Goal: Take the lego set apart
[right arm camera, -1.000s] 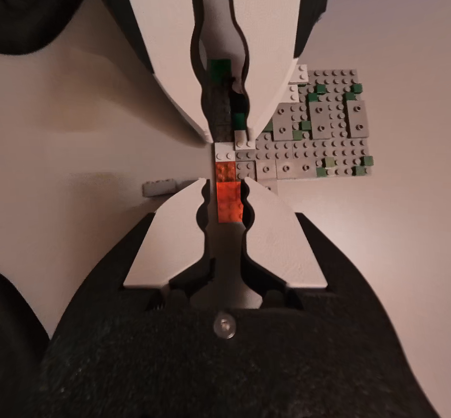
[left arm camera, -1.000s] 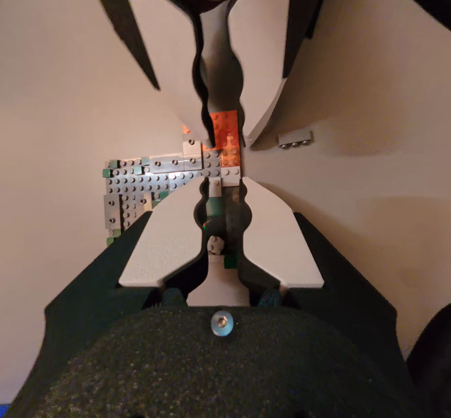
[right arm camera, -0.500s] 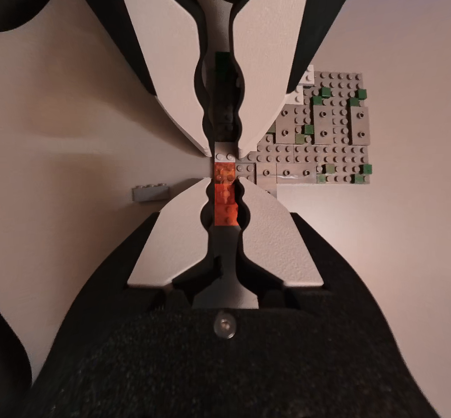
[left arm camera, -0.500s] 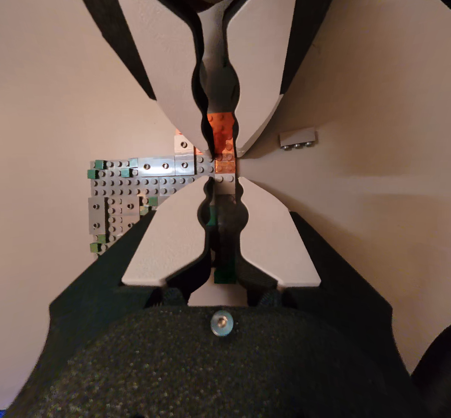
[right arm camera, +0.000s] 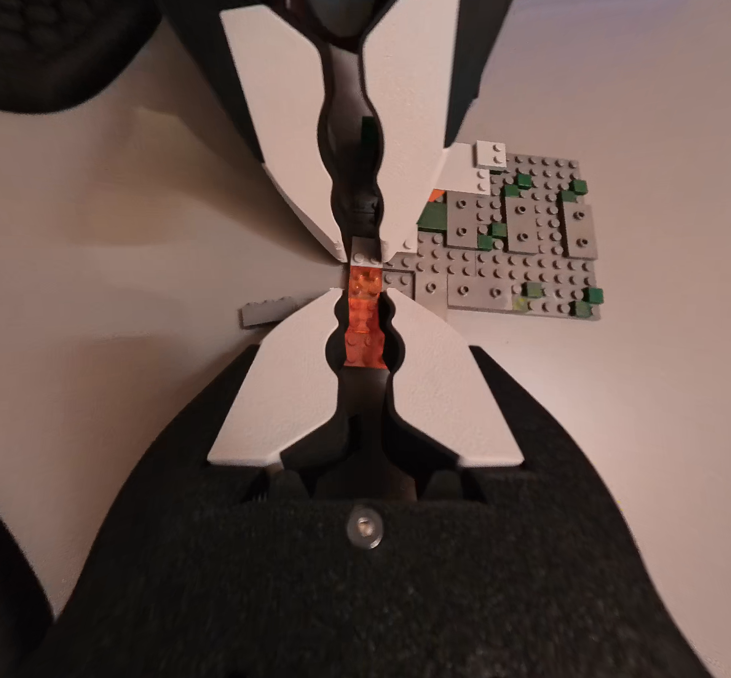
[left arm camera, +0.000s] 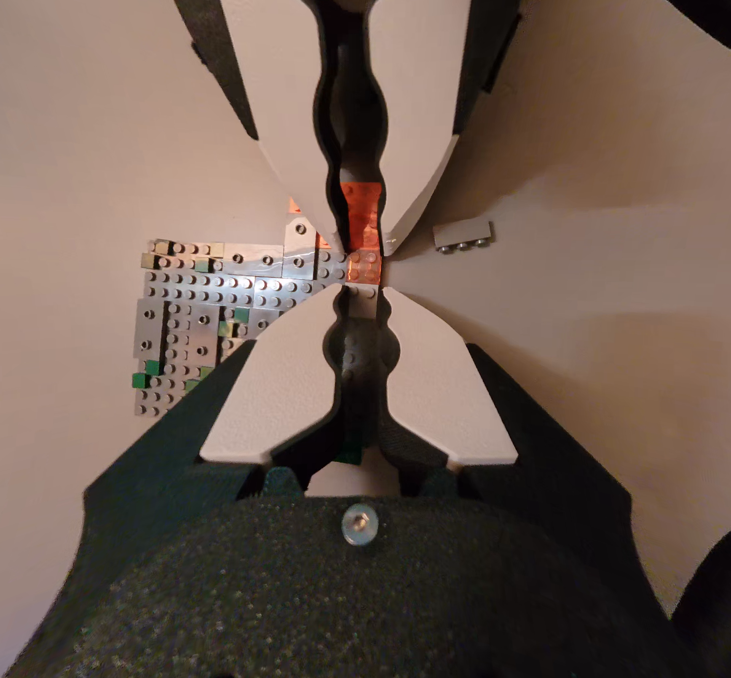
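**Two grippers pinch one strip of bricks**

The left gripper (left arm camera: 360, 295) and the right gripper (right arm camera: 364, 299) face each other, tip to tip. Both are almost closed. The left one squeezes the grey end of the brick strip (left arm camera: 362, 303). The right one squeezes its orange bricks (right arm camera: 364, 326). The lego set (right arm camera: 514, 263) lies flat on the pale table (right arm camera: 593, 421), touching the strip. A loose grey brick (left arm camera: 463, 236) lies near the tips on the other side.
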`<action>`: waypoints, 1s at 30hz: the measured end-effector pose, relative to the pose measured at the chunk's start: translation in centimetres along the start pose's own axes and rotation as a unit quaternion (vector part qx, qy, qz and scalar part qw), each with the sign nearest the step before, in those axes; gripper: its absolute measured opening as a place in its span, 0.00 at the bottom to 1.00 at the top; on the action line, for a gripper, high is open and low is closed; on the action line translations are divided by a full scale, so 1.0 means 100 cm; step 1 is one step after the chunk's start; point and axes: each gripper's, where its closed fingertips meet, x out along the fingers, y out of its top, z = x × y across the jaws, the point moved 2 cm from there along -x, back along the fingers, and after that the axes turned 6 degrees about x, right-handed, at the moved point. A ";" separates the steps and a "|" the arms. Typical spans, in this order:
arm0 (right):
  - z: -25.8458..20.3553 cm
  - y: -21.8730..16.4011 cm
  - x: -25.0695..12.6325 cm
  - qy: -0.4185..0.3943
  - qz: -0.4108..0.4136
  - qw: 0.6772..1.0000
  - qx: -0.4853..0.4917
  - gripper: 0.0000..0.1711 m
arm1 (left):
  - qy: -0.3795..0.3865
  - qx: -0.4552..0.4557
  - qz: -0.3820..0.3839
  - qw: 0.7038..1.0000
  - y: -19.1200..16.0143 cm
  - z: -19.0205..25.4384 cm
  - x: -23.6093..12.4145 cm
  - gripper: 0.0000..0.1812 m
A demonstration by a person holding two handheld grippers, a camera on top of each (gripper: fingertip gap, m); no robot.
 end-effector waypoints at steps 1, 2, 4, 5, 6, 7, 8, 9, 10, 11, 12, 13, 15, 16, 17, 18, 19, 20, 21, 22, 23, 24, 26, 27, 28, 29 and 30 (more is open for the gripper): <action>0.000 0.000 -0.001 0.007 0.005 1.000 0.017 0.08 | 0.002 0.004 0.001 1.000 0.001 0.000 0.000 0.08; 0.000 -0.001 -0.001 0.013 0.010 0.999 0.035 0.08 | 0.003 0.008 0.001 1.000 0.001 0.001 0.001 0.08; 0.000 0.000 -0.004 0.026 0.020 0.997 0.067 0.08 | 0.006 0.016 0.005 1.000 0.002 0.001 0.001 0.08; 0.000 -0.001 -0.004 0.031 0.024 0.996 0.079 0.08 | 0.007 0.019 0.005 1.000 0.003 0.001 0.001 0.08; 0.000 -0.001 -0.005 0.034 0.027 0.995 0.089 0.08 | 0.007 0.023 0.005 1.000 0.004 0.002 0.001 0.08; 0.000 -0.001 -0.006 0.038 0.030 0.994 0.097 0.08 | 0.006 0.026 0.004 1.000 0.004 0.002 0.001 0.08; -0.002 0.002 -0.009 0.049 0.042 0.992 0.109 0.08 | 0.003 0.029 -0.004 1.000 0.003 0.003 0.003 0.08; -0.001 0.010 -0.017 0.063 0.065 0.988 0.126 0.08 | 0.005 0.033 -0.004 0.999 0.003 0.003 0.003 0.08; 0.002 0.016 -0.025 0.057 0.077 0.987 0.126 0.08 | 0.006 0.033 -0.005 0.999 0.003 0.003 0.003 0.08; 0.005 0.016 -0.030 0.035 0.066 0.992 0.104 0.08 | 0.009 0.036 -0.003 0.999 0.003 0.003 0.003 0.08; 0.003 0.018 -0.033 0.030 0.065 0.993 0.095 0.08 | 0.009 0.036 -0.004 0.999 0.003 0.003 0.002 0.08; 0.000 0.020 -0.036 0.034 0.069 0.992 0.098 0.08 | 0.006 0.035 -0.007 0.999 0.003 0.003 0.002 0.08; 0.000 0.019 -0.043 0.031 0.070 0.992 0.102 0.08 | 0.006 0.028 -0.006 1.000 0.004 0.002 0.003 0.08; 0.002 0.017 -0.046 0.024 0.067 0.992 0.103 0.08 | 0.006 0.023 -0.001 1.000 0.004 0.002 0.002 0.08; 0.004 0.016 -0.051 0.016 0.069 0.992 0.104 0.08 | 0.005 0.020 0.002 1.000 0.004 0.003 0.002 0.08; 0.005 0.015 -0.055 0.015 0.075 0.991 0.108 0.08 | 0.004 0.017 0.002 1.000 0.004 0.003 0.001 0.08; 0.005 0.015 -0.058 0.010 0.080 0.991 0.110 0.08 | 0.007 0.015 0.005 1.000 0.005 0.002 -0.001 0.07; 0.004 0.014 -0.060 0.004 0.084 0.991 0.106 0.08 | 0.009 0.012 0.012 1.000 0.007 0.001 -0.003 0.07; 0.002 0.014 -0.061 0.002 0.088 0.991 0.102 0.08 | 0.007 0.010 0.021 1.000 0.010 0.001 -0.006 0.08; -0.001 0.013 -0.061 0.005 0.090 0.991 0.096 0.08 | 0.006 0.007 0.037 0.999 0.014 0.000 -0.011 0.08; -0.005 0.011 -0.060 0.007 0.089 0.993 0.083 0.08 | 0.003 0.000 0.059 0.998 0.019 -0.001 -0.017 0.09; -0.009 0.009 -0.058 0.002 0.085 0.994 0.062 0.08 | 0.000 -0.013 0.084 0.996 0.024 -0.003 -0.022 0.09; -0.019 0.008 -0.054 -0.005 0.081 0.997 0.010 0.08 | -0.019 -0.059 0.130 0.990 0.033 -0.006 -0.031 0.11; -0.024 0.009 -0.051 -0.013 0.079 0.997 -0.021 0.08 | -0.040 -0.089 0.152 0.984 0.036 -0.006 -0.034 0.12; -0.029 0.010 -0.049 -0.020 0.074 0.996 -0.053 0.09 | -0.058 -0.120 0.172 0.976 0.039 -0.007 -0.036 0.13; -0.035 0.011 -0.047 -0.026 0.069 0.994 -0.086 0.09 | -0.078 -0.150 0.192 0.967 0.040 -0.007 -0.037 0.14; -0.041 0.013 -0.045 -0.028 0.068 0.991 -0.115 0.09 | -0.103 -0.177 0.208 0.957 0.042 -0.006 -0.038 0.15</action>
